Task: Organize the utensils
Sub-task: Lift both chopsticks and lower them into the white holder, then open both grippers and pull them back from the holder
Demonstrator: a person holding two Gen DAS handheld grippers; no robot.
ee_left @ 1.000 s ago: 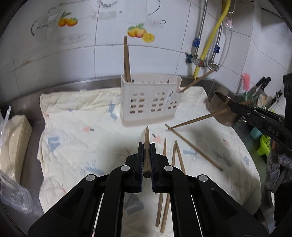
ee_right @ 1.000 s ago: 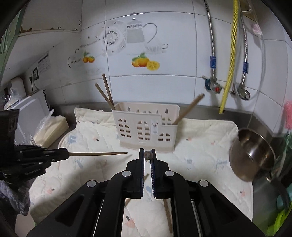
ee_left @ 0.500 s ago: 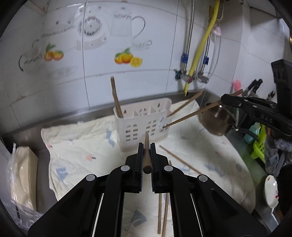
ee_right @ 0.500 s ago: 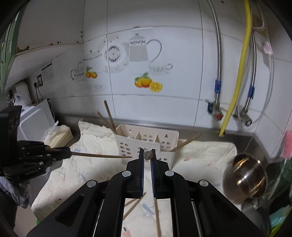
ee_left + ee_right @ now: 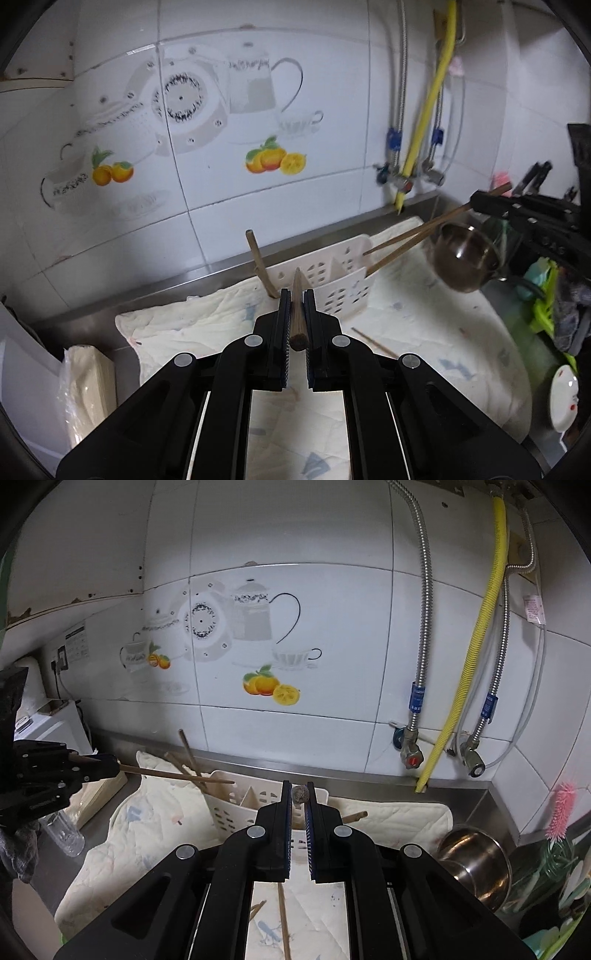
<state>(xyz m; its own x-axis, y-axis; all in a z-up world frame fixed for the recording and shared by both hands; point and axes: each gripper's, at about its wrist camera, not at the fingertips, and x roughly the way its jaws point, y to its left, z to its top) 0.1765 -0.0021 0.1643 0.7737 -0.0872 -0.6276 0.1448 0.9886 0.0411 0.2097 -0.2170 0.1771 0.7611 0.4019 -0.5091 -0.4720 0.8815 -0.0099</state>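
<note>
— Left wrist view: left hand-held gripper (image 5: 295, 325) clamped on a brown wooden chopstick (image 5: 296, 306), tip aimed ahead. Raised off the cream quilted cloth (image 5: 207, 325) since a second ago; white perforated plastic utensil caddy (image 5: 343, 284) now just beyond the tip.

— Right wrist view: right hand-held gripper (image 5: 298, 805) closed on another wooden chopstick's round end (image 5: 300, 794), lifted likewise, caddy directly ahead and below. Probably both ready for dropping in; loose chopsticks left below.

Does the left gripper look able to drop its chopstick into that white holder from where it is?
Probably yes. The left gripper is shut on a chopstick whose tip points at the white holder just ahead, with nothing between them; the slots look open on top.
</note>
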